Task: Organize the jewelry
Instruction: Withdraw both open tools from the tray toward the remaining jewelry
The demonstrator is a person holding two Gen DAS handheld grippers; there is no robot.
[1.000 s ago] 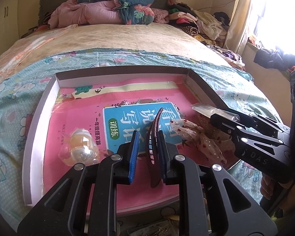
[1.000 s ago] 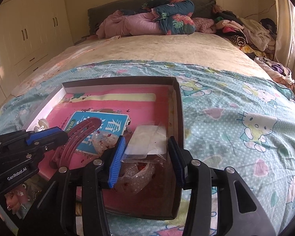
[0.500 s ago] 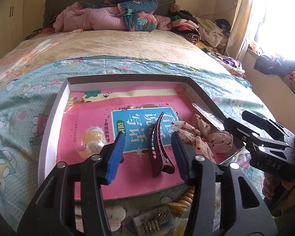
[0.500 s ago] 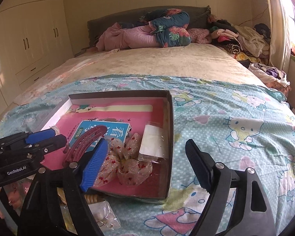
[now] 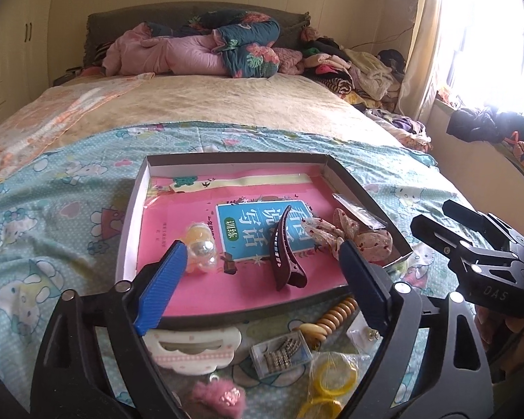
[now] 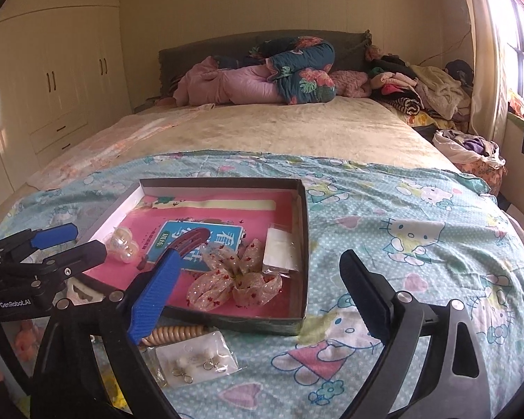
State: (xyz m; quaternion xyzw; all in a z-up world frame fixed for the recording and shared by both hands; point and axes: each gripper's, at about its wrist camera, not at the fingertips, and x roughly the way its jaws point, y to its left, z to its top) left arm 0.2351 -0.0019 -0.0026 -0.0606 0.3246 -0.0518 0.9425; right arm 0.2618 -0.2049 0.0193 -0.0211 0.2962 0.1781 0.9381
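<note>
A shallow box (image 5: 129,230) (image 6: 303,230) with a pink lining lies on the bed. In it lie a maroon hair clip (image 5: 283,248) (image 6: 188,241), a sheer dotted scrunchie (image 5: 346,232) (image 6: 234,279), a clear bauble (image 5: 201,249) (image 6: 122,242) and a small plastic packet (image 5: 358,209) (image 6: 279,249). My left gripper (image 5: 262,286) is open and empty, above the box's near edge. My right gripper (image 6: 258,296) is open and empty, near the box's near right corner.
On the Hello Kitty sheet in front of the box lie a white-pink hair clip (image 5: 192,349), a wooden bead bracelet (image 5: 335,314), a small box of pins (image 5: 281,354), yellow bangles in a bag (image 5: 332,380), a pink fuzzy piece (image 5: 220,396) and bagged earrings (image 6: 195,359). Bedding and clothes are piled at the far end.
My left gripper opened, let go of the maroon clip in the box and drew back. My right gripper let go of the plastic packet, opened wide and drew back.
</note>
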